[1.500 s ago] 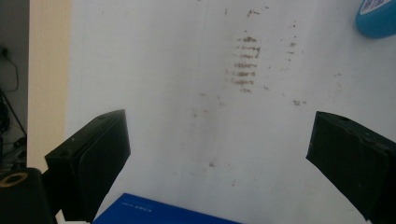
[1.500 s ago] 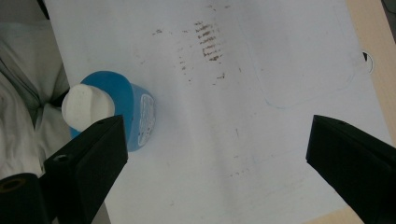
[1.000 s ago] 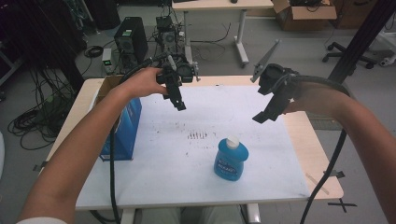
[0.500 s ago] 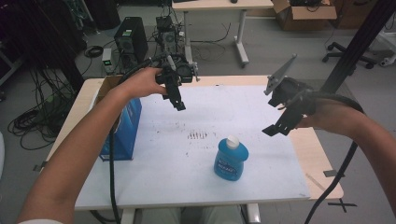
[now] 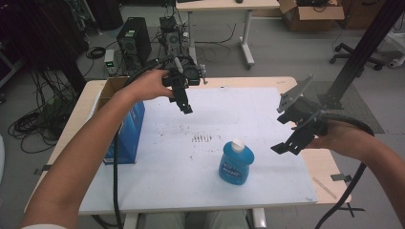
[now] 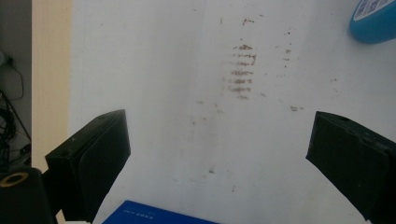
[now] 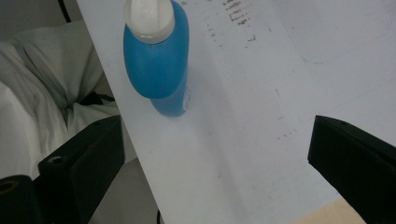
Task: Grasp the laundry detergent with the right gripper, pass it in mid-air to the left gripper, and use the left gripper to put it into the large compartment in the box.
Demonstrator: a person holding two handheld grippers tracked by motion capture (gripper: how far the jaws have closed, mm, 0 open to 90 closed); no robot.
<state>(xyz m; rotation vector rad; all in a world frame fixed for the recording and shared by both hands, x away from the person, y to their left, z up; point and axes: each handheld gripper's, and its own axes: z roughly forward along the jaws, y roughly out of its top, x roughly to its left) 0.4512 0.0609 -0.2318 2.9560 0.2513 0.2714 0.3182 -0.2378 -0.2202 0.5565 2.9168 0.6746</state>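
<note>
The blue bottle [image 5: 235, 163] stands upright on the white sheet [image 5: 267, 114] that covers the desk [image 5: 329, 171], at about six o'clock from the sheet's middle and near the person's edge. Its white cap [image 5: 238, 144] is on and points up, so it looks ready to be taken from the side.

The right hand-held gripper [image 5: 286, 143] hangs in the air at about three o'clock from the bottle, apart from it, jaws spread wide and empty. In the right gripper view the bottle [image 7: 156, 60] sits ahead and off toward the left jaw rather than between the two, so I judge this to be an approach that needs more swing before the jaws can close around the body.

The left hand-held gripper [image 5: 184, 102] is held high over the far part of the sheet, at about eleven o'clock from the bottle and well apart from it, also wide and holding nothing. It seems parked out of the way. Below its forearm, at nine o'clock, a blue box [image 5: 128, 136] stands on the desk's left side, just beside the sheet's smudged middle [image 5: 203, 139].
</note>
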